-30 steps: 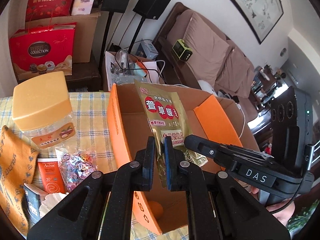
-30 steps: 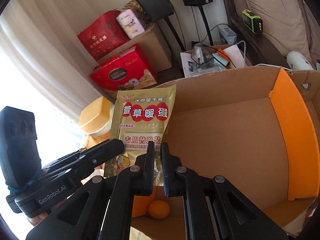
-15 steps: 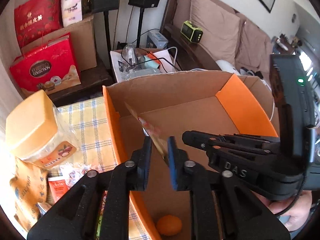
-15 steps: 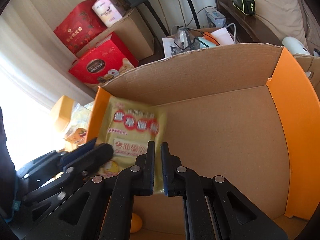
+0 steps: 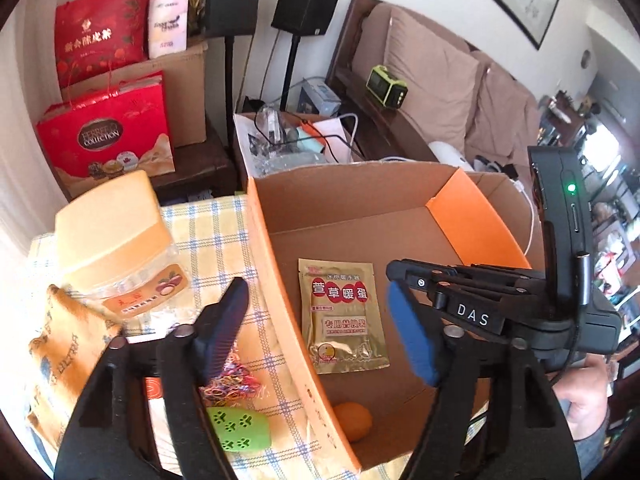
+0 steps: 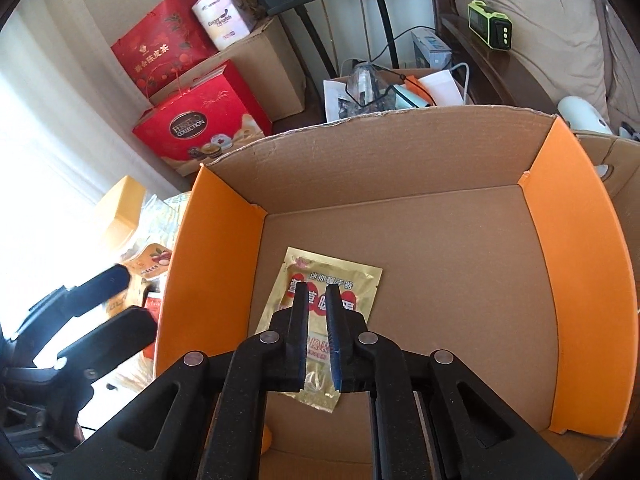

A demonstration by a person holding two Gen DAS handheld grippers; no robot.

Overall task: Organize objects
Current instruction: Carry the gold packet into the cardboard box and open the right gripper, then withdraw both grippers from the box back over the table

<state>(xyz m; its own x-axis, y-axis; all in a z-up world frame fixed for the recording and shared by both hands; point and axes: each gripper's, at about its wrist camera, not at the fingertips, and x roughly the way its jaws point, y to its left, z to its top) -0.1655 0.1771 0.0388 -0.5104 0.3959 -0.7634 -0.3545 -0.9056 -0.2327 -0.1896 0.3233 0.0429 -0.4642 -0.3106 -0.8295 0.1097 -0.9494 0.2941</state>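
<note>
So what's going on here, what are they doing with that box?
A person with a gripper in each hand is sorting loose items into a cardboard box. A gold foil packet lies flat on the box floor, with an orange in the near corner. The left gripper is wide open and holds nothing. The right gripper hovers over the packet, jaws slightly apart, gripping nothing. A jar with a yellow lid, a green paw-print item and hair ties wait on the checked tablecloth.
</note>
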